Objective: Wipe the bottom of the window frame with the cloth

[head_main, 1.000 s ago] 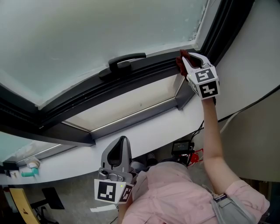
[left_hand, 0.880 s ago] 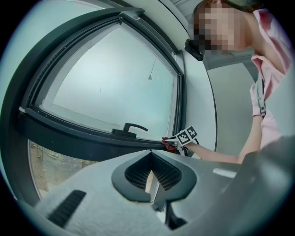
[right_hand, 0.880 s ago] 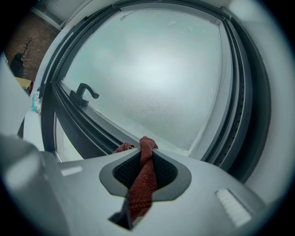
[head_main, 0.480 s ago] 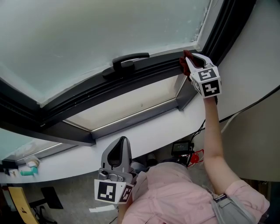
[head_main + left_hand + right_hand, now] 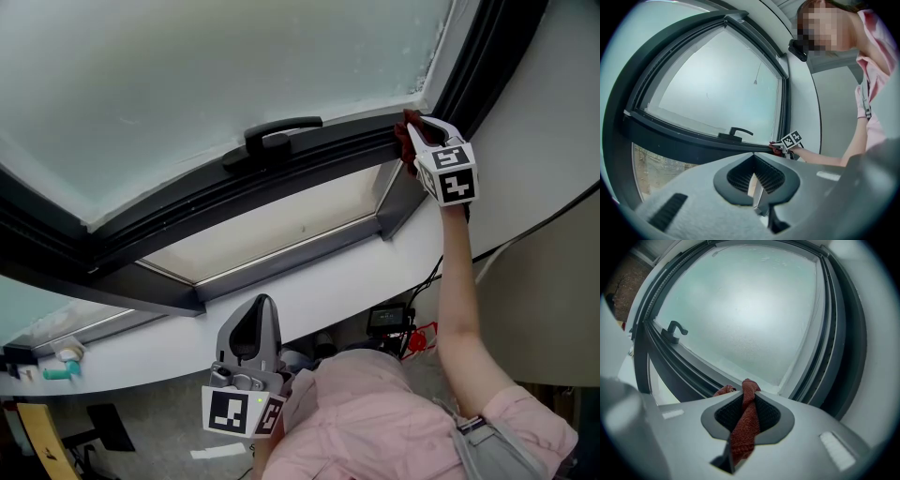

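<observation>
Grips the red cloth (image 5: 744, 420) clamped in the right tongs (image 5: 424, 139), pressed on the window frame (image 5: 187, 202) bottom at its right corner. Holds the left tongs (image 5: 754, 177) closed, empty, low, well apart. Probably leaves the stretch past the handle (image 5: 277, 131) to wipe.

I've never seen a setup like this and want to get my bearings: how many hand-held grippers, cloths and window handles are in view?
Grippers: 2, the left gripper, shut and empty, and the right gripper, shut on the cloth
Red cloth: 1
Window handle: 1
Total: 4
</observation>
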`<action>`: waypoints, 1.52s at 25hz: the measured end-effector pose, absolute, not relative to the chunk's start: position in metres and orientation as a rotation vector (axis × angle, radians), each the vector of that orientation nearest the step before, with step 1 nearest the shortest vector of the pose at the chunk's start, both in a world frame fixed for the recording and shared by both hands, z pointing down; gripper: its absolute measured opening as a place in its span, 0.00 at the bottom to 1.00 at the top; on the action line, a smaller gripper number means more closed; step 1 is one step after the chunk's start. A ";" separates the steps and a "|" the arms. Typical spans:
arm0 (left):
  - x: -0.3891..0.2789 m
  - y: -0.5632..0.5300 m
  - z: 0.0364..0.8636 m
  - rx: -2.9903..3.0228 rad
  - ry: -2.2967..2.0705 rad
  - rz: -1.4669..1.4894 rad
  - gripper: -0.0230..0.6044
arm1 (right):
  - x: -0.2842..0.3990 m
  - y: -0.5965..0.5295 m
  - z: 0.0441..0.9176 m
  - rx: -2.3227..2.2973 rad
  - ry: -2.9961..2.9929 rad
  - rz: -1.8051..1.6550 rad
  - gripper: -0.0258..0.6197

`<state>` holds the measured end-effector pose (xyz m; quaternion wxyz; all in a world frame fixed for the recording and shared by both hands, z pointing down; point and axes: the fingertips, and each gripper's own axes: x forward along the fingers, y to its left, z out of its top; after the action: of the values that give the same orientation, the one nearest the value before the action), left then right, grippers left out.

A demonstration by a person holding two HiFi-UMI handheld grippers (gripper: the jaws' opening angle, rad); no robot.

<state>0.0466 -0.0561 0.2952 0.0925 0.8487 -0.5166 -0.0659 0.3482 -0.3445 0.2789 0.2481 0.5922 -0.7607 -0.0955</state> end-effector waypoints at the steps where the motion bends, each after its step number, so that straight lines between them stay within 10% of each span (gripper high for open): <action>1: 0.047 -0.056 0.295 2.520 -1.533 -0.196 0.03 | 0.350 -0.345 0.279 1.617 -2.069 -0.258 0.14; 38: 0.056 -0.058 0.297 2.506 -1.555 -0.175 0.03 | 0.386 -0.359 0.279 1.658 -2.046 -0.247 0.14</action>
<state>0.0561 -0.0575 0.2966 0.0934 0.8445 -0.5240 -0.0589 0.3859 -0.3591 0.2788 0.2457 0.6076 -0.7499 -0.0905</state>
